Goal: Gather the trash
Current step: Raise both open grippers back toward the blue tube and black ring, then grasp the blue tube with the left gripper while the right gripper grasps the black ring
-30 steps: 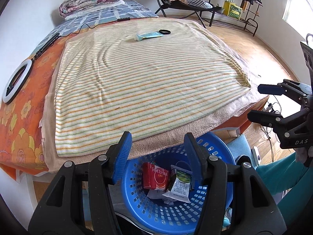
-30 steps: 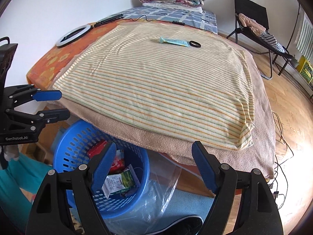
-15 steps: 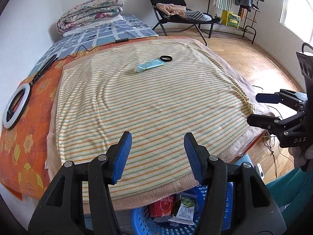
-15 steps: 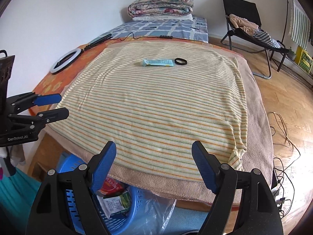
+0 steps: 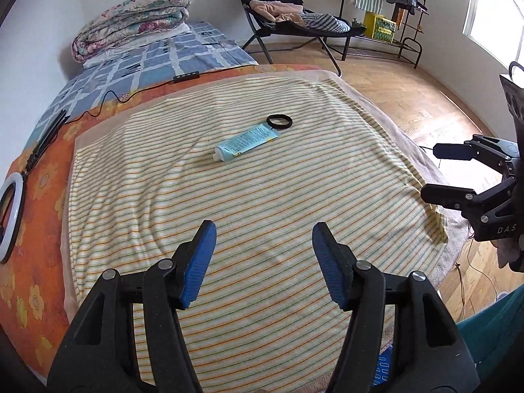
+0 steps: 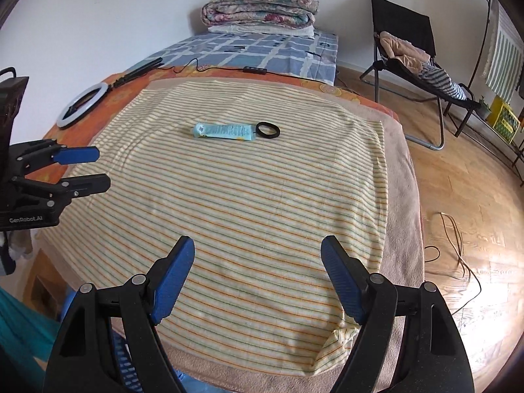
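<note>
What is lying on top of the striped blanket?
A light-blue tube and a black ring touching its end lie on the striped blanket. What lies beneath the tube is hidden.

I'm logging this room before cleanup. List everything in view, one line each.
tube: 1, light blue, middle of striped blanket
ring: 1, black, at the tube's flat end
striped blanket: 1, cream with stripes, over bed
ring light: 1, white, on orange sheet
folded quilt: 1, floral, far end of bed
folding chair: 1, black, clothes on it
left gripper: 1, black with blue pads, empty, jaws opening
right gripper: 1, same, open, empty
</note>
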Motion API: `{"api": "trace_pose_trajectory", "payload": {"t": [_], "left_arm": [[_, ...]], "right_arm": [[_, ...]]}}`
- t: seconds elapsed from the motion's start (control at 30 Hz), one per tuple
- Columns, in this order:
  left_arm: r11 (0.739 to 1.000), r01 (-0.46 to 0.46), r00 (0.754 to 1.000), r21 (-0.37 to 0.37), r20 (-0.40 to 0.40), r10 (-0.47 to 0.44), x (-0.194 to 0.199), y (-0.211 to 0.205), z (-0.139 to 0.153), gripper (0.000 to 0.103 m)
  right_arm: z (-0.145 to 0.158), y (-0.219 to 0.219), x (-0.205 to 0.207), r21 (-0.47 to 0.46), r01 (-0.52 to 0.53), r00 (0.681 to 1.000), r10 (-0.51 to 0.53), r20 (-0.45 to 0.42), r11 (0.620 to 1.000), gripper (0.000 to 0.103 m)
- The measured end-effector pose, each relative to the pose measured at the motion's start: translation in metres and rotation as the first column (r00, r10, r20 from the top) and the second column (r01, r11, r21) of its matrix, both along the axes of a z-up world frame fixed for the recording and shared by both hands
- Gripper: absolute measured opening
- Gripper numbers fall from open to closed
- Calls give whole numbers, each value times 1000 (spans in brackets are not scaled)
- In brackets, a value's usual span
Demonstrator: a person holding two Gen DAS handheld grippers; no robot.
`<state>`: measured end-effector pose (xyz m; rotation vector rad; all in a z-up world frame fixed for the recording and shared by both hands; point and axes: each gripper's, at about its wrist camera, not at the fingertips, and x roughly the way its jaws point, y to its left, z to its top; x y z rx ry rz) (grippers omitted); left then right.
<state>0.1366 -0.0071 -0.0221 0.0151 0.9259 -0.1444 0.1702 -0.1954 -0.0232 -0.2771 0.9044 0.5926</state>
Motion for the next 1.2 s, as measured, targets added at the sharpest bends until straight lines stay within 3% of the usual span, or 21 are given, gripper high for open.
{"api": "trace_pose_trajectory", "payload": {"t": [0.33,0.53,0.73,0.9,1.03,1.2], "left_arm": [[993,-9,999,-120,-47,3,106,20,-21,65],[994,12,997,-106,-78,-20,150,20,-40,65],[990,26,991,-140,-129,-44,183,21,-60,65],[987,77,977,-144,-186,-103,195,15,-75,65],[988,117,973,-95,-187,-134,187,6,-80,44],[993,117,981,-31,-155,-120,174,-1,-78,41]], "right_arm": [[-19,3,65,56,17,998,-14,-59,998,79],[-30,2,91,87,25,996,-17,-88,996,79],[-40,-1,105,113,28,993,-15,-116,993,79],[-49,-1,118,133,43,989,-23,-144,990,79],[-53,0,127,144,54,987,-31,-156,988,79],[-53,2,134,162,64,987,-37,-159,985,79]]}}
